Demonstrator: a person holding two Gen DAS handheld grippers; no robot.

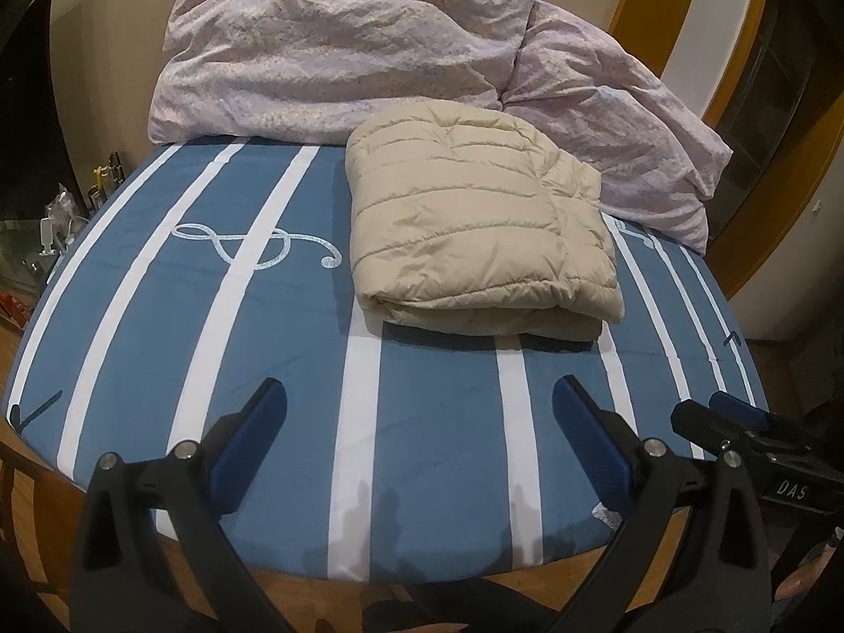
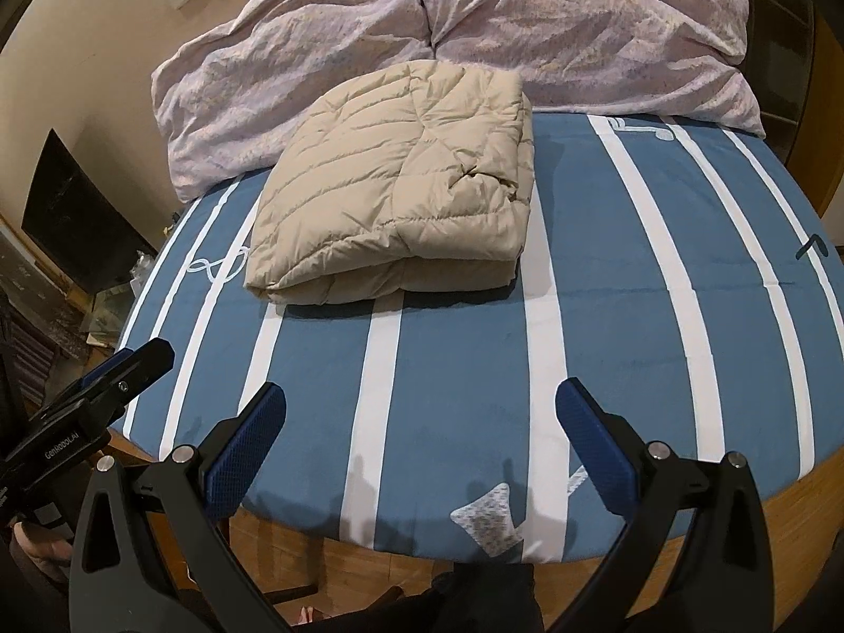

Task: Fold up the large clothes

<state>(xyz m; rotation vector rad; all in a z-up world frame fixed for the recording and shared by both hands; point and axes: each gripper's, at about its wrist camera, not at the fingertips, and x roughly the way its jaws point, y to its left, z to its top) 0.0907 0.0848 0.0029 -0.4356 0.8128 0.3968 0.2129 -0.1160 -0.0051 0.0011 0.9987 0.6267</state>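
Both claws are nearest the lens and both stand released: the left gripper [image 1: 419, 403] has its blue-padded fingers [image 1: 248, 443] spread wide with nothing between them, and the right gripper [image 2: 422, 406] shows the same wide gap, empty. Each hangs over the near edge of the bed [image 1: 432, 475], above the blue sheet with white stripes, not touching it as far as can be judged. In the left wrist view the right gripper's black body appears just to the right of the left claw, at the bed's edge; in the right wrist view the left gripper [image 2: 121, 369] appears low on the left in the same manner. Ahead of both claws, well apart from them, lies the beige quilted jacket [image 1: 475, 227], folded into a thick rectangular bundle, its folded edge turned toward the claws. From the left claw it sits ahead and slightly right; from the right claw [image 2: 395, 195] ahead and left. Beyond the jacket, touching its far side, a crumpled pale lilac duvet [image 1: 337, 47] is heaped across the far end of the bed. A white treble-clef print [image 1: 253, 245] shows on the sheet left of the jacket. Wooden bed frame [image 2: 802, 506] is visible under the sheet's near edge.
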